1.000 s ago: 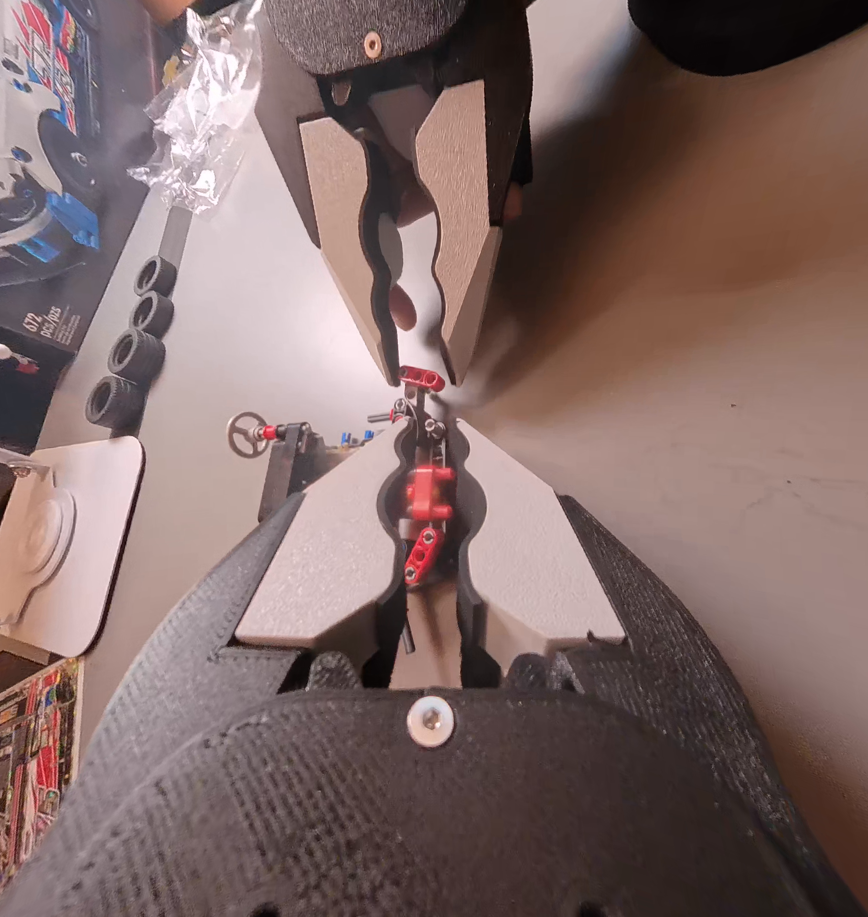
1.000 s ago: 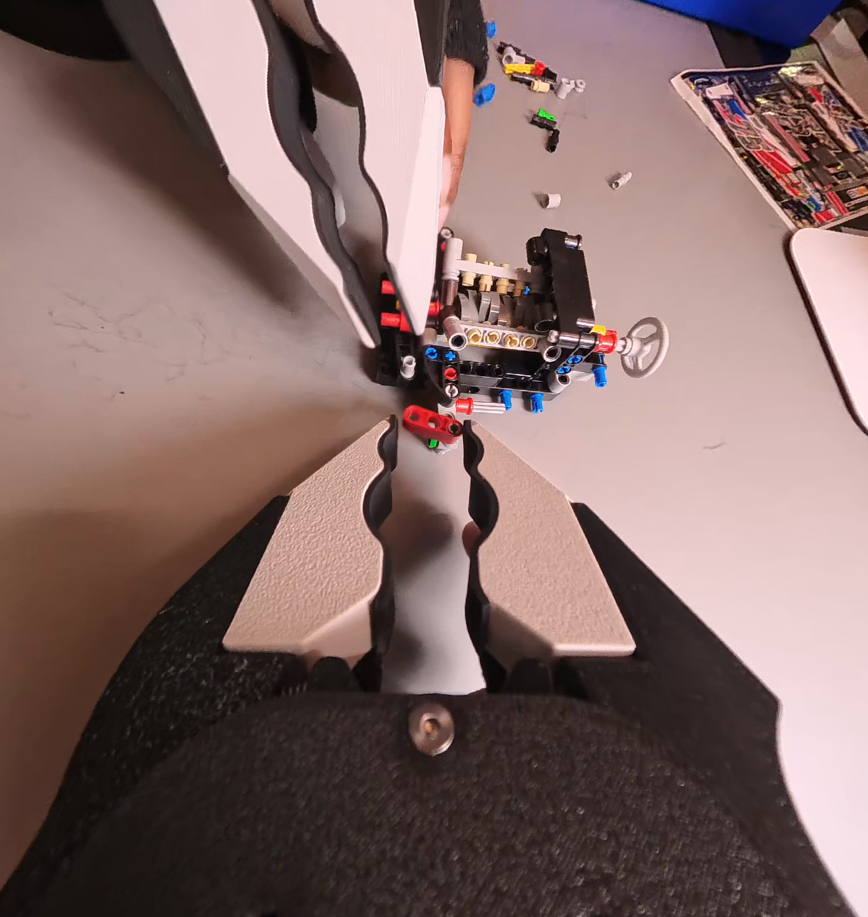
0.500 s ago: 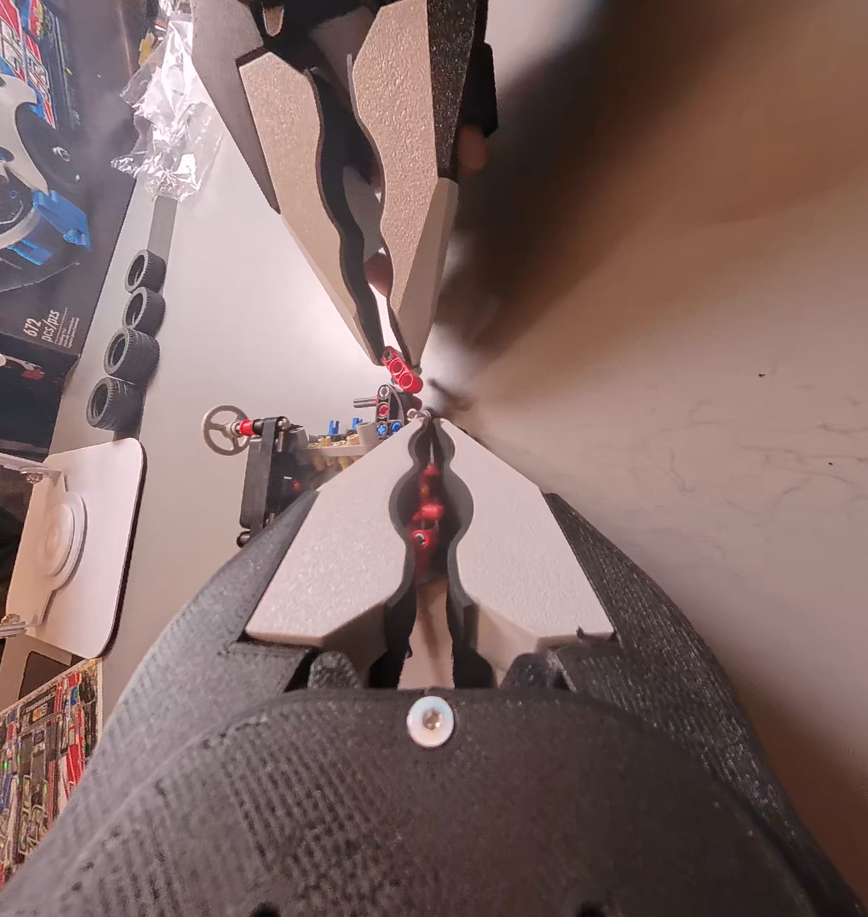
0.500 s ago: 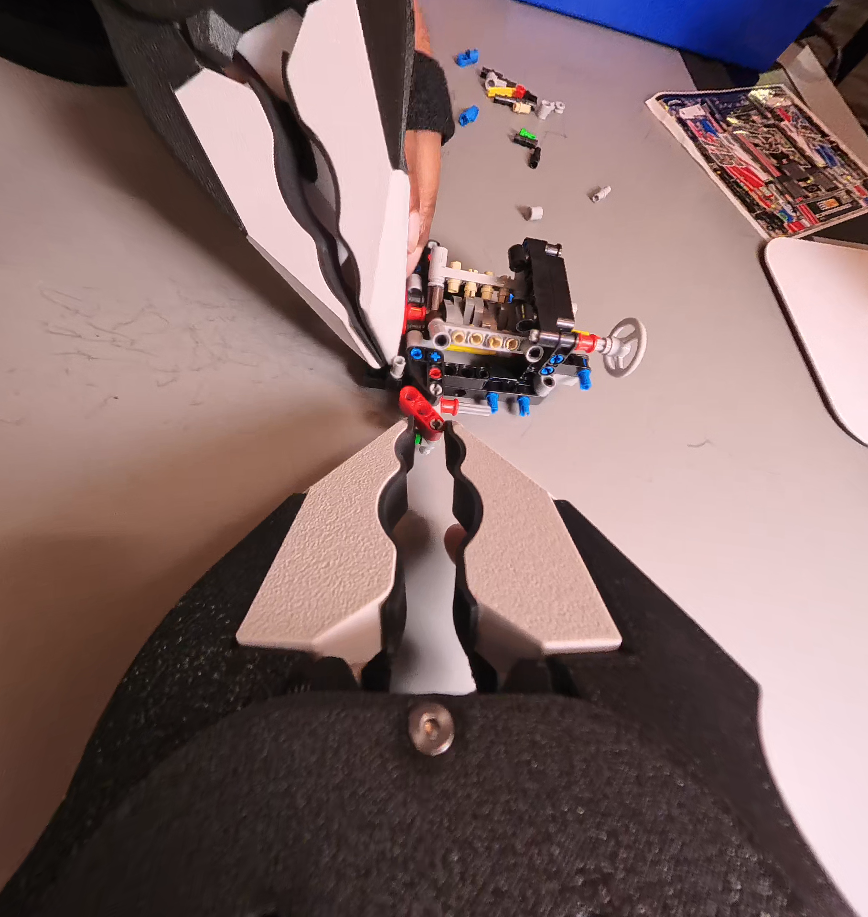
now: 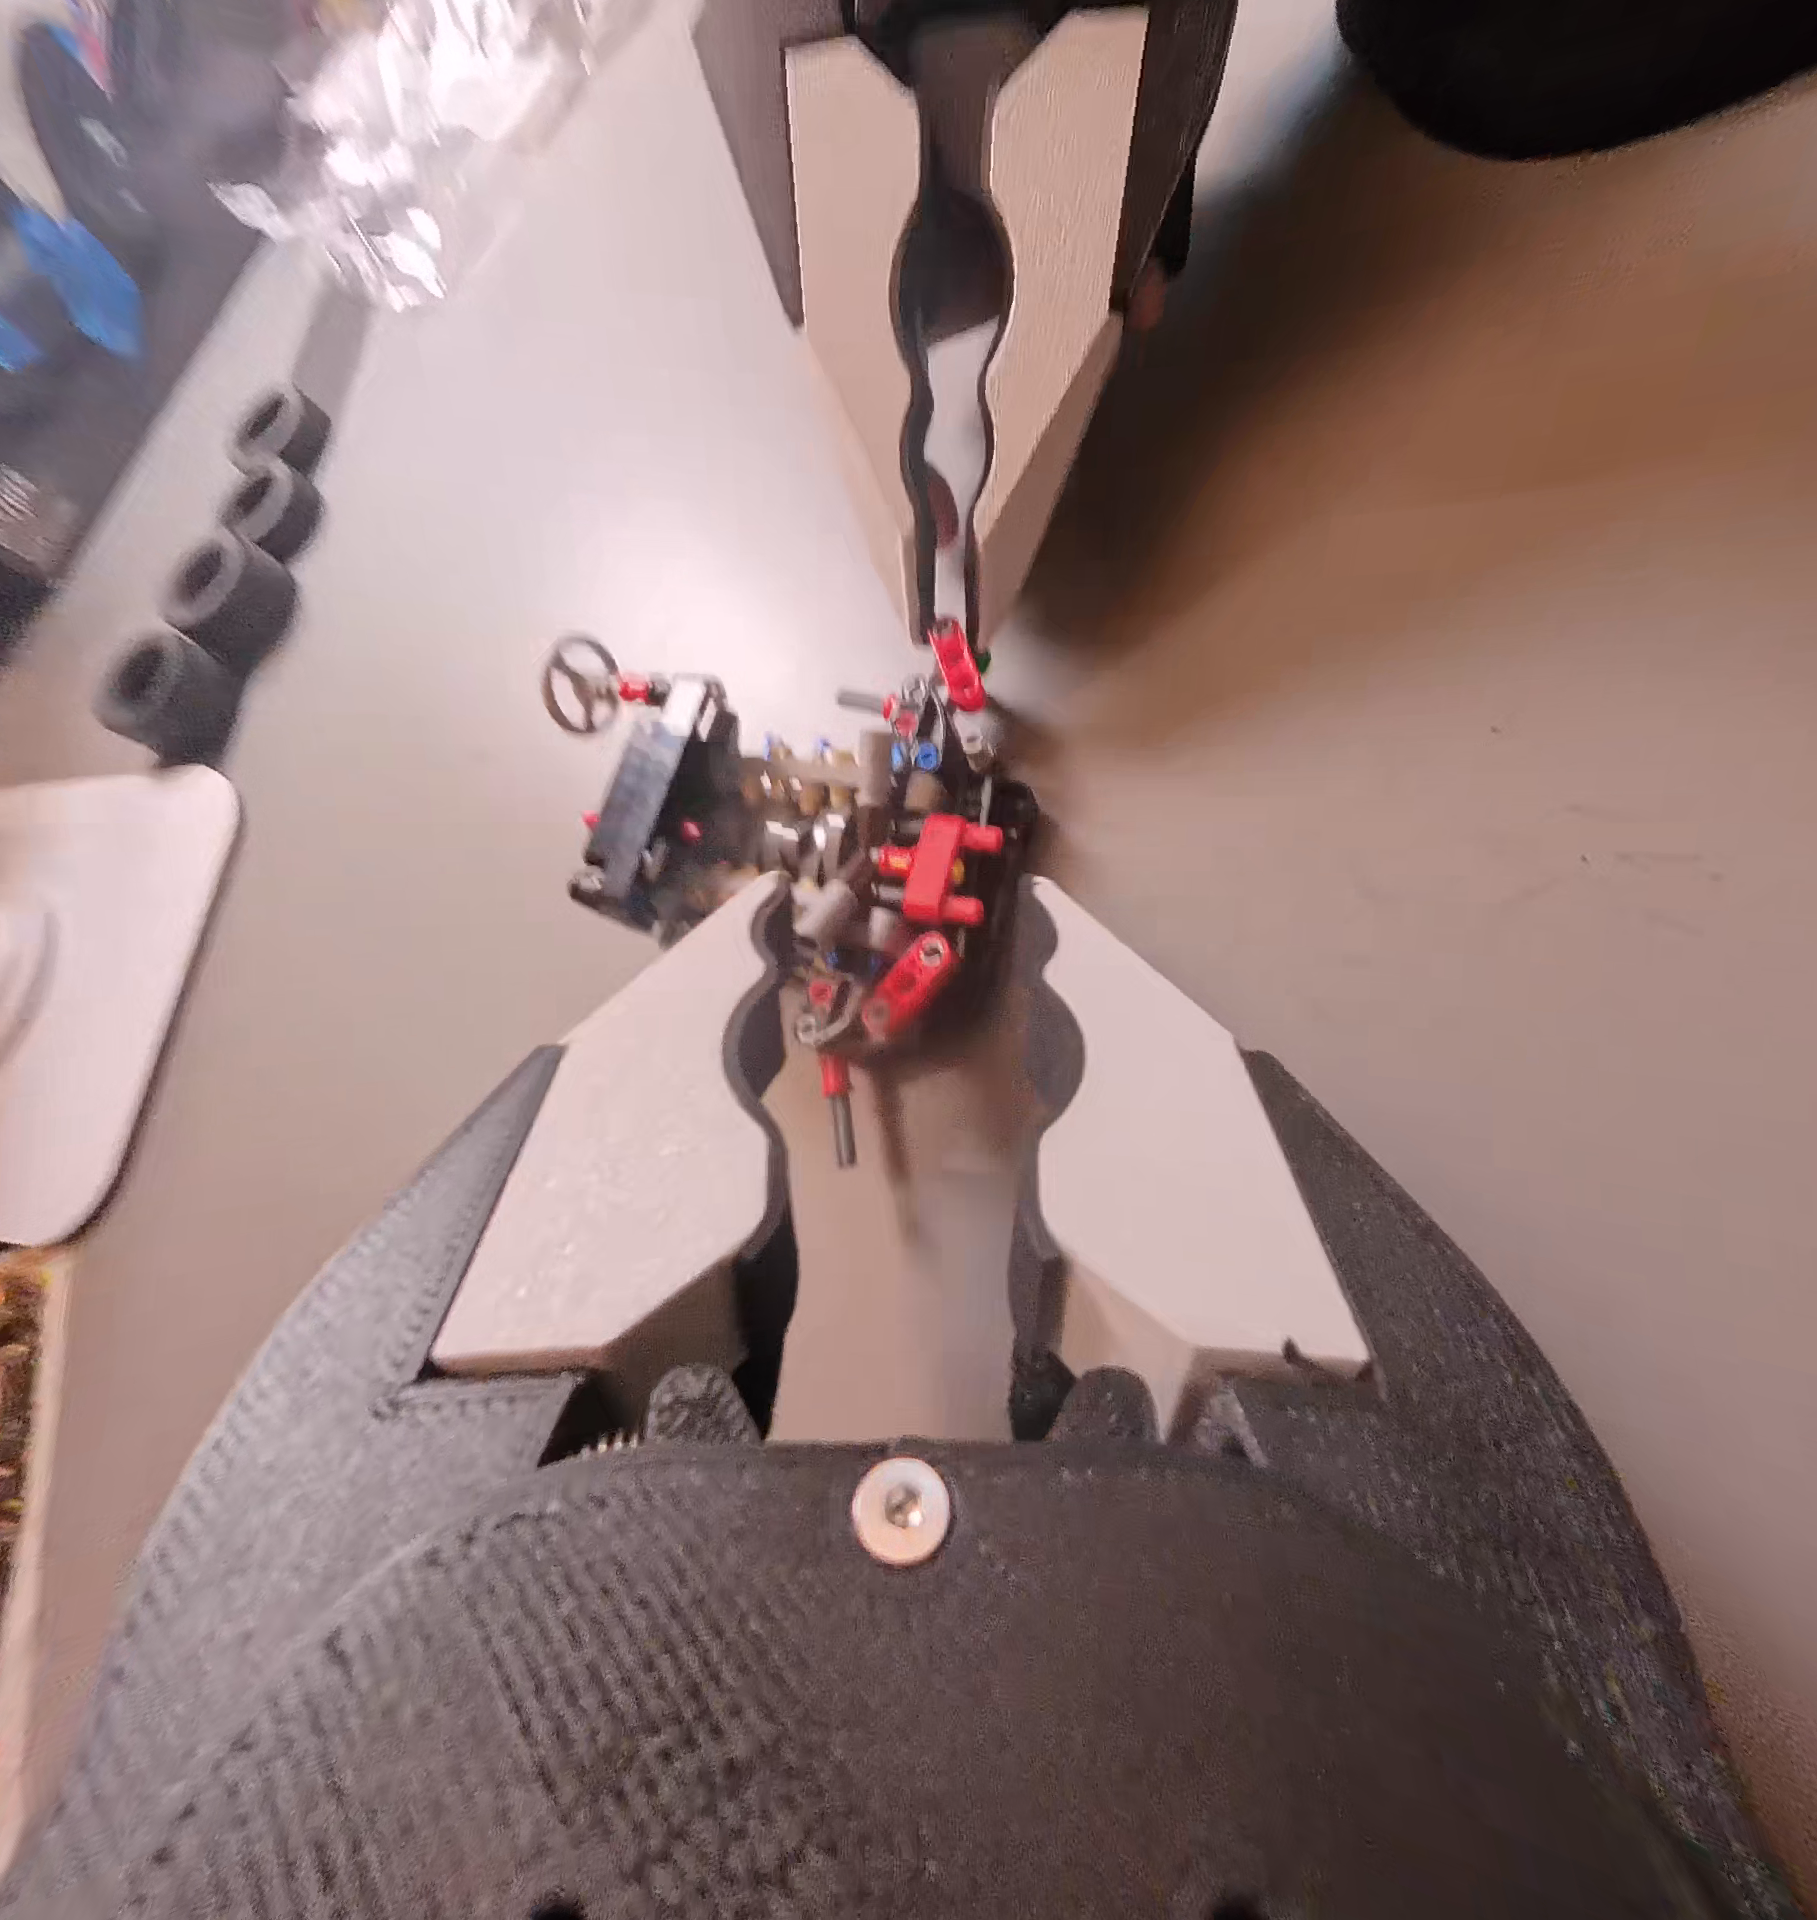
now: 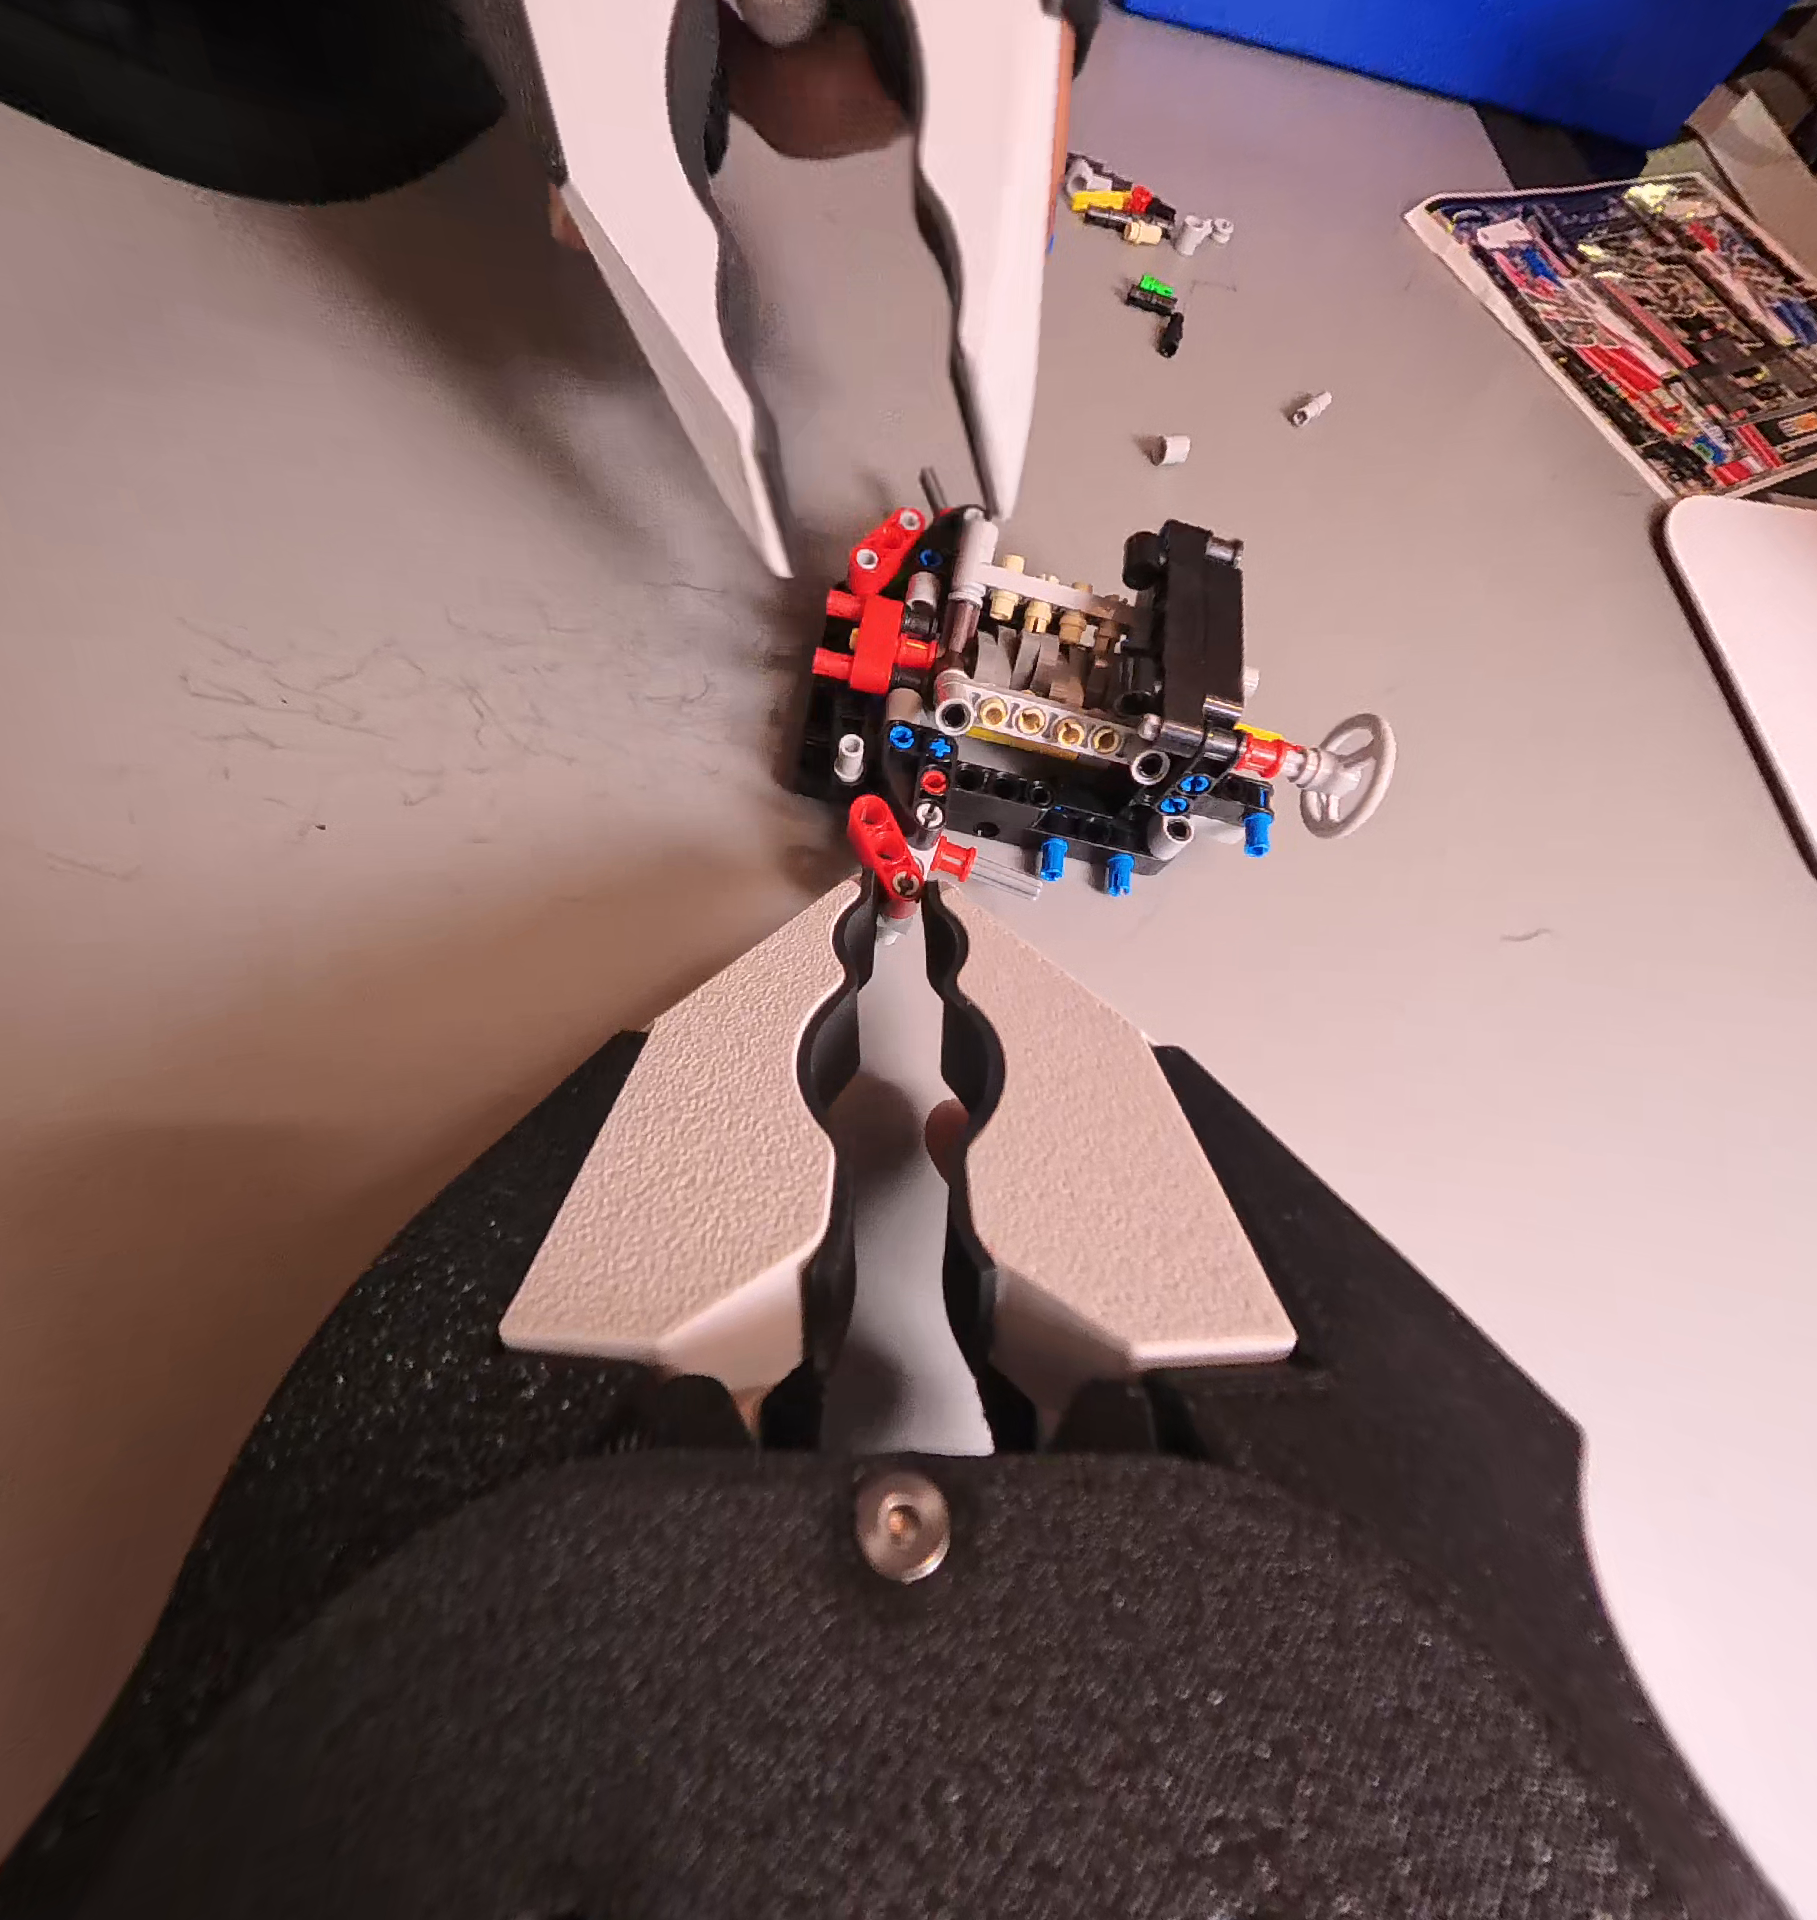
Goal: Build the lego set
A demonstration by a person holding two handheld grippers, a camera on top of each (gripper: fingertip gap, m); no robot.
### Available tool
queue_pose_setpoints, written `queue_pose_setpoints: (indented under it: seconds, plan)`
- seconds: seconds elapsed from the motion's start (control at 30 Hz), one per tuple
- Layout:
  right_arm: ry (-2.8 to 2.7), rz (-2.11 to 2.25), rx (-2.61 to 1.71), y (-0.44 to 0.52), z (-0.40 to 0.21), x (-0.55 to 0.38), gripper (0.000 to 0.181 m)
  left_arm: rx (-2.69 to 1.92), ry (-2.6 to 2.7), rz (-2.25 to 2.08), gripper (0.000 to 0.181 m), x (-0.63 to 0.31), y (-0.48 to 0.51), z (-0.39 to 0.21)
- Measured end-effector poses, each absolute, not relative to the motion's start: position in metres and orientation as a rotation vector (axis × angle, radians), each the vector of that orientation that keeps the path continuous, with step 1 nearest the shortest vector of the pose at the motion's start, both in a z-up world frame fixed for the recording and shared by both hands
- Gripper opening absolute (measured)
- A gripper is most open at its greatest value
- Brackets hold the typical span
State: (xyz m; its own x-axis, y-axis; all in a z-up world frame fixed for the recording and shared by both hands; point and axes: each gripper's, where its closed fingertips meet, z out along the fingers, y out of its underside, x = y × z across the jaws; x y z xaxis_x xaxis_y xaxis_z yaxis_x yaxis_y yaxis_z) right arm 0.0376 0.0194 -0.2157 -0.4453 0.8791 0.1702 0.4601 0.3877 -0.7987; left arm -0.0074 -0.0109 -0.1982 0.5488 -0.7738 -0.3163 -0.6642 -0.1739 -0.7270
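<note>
In the left wrist view, my left gripper [image 5: 899, 925] stands spread wide, its jaws on either side of the near end of the lego assembly [image 5: 810, 821] but not pressing it, as far as I can see. The assembly rests on the grey table [image 5: 1455, 831], about in the middle of it. Across from me the right gripper [image 5: 949, 621] is pinching a small red link piece [image 5: 956, 665] at the far end of the model. Four black tyres [image 5: 218, 592] lie in a row toward the left edge, not yet mounted, beside the set's box [image 5: 21, 343] and a crumpled clear bag [image 5: 405, 197].

In the right wrist view, my right gripper [image 6: 896, 902] is pressed together on the red link piece [image 6: 883, 840], which touches the near corner of the assembly [image 6: 1039, 686]. The frame with its beams and the steering wheel [image 6: 1349, 774] is built already; I judge the task is still early, because wheels and body are missing. Loose small parts [image 6: 1143, 213] lie near the far edge, the instruction booklet [image 6: 1652, 322] at the far right corner. The left gripper [image 6: 883, 540] stands close to the other end, so room is little.
</note>
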Motion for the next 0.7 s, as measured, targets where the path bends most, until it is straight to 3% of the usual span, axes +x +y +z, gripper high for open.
queue_pose_setpoints:
  seconds: [0.07,0.13,0.27,0.7]
  plan:
    - [-2.058,0.906,-1.142,0.018,-0.216,0.039,0.008,-1.956,1.171,-0.177,0.053,-0.014,-0.013,-0.209]
    - [-2.054,0.905,-1.14,0.015,-0.215,0.04,0.007,-1.961,1.185,-0.167,0.053,-0.014,-0.012,-0.218]
    - [-2.033,0.931,-1.15,0.008,-0.215,0.042,0.007,-1.959,1.158,-0.104,0.042,-0.016,-0.005,-0.219]
    - [-1.942,0.945,-1.18,-0.01,-0.211,0.046,0.007,-1.978,1.146,-0.012,0.042,-0.005,-0.008,-0.22]
